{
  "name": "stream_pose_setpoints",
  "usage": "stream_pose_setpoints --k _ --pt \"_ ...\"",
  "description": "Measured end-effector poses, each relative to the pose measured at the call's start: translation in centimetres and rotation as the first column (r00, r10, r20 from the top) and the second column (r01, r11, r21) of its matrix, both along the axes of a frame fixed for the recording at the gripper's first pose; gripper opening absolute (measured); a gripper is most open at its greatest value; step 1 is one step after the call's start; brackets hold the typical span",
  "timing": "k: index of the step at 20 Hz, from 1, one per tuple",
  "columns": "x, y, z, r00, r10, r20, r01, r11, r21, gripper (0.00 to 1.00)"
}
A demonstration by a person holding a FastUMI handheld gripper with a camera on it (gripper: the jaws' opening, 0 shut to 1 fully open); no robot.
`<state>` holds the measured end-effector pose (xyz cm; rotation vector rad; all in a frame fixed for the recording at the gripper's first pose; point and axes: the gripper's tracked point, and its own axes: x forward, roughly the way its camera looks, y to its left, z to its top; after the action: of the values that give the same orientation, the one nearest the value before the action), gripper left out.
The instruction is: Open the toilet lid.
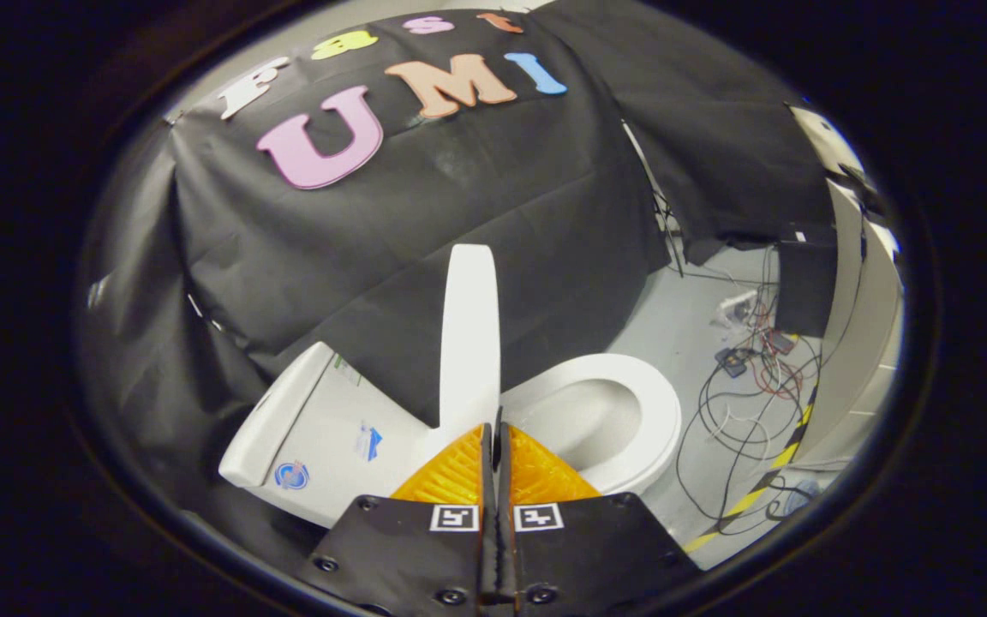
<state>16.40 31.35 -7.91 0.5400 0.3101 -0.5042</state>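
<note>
Inspection of the gripper view finds the toilet lid (469, 330) raised and seen edge-on, a narrow white blade rising from just above the fingertips at lower centre to the middle of the frame, its long axis running straight ahead and upward in line with the gripper's own axis. The gripper (493, 441) sits at bottom centre with its two orange fingers (455, 471) brought together, only a thin dark seam between them; the lid's lower end meets the tips, but whether any part of its edge is pinched in that seam cannot be told, so the fingers read as closed with no confirmed hold. To the right of the lid lies the toilet seat (648, 403), flat around the open bowl (583, 420); to the left, at lower left of centre, the white cistern (322, 428) leans toward the black cloth wall (425, 214). A tangle of cables (742, 377) lies on the grey floor (682, 317) at right. In judgement, the lid stands near upright and the task is largely done; the remaining move turns on tipping the lid leftward toward the cistern, away from the seat.
</note>
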Motion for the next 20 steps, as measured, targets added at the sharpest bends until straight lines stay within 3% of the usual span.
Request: stream_pose_setpoints --k 15,20 --pt "3.4 7.4 4.6 0.984 0.176 -0.004 -0.174 0.968 -0.183 0.01" --pt "4.2 9.2 5.1 0.984 0.177 -0.035 -0.179 0.944 -0.277 0.01"
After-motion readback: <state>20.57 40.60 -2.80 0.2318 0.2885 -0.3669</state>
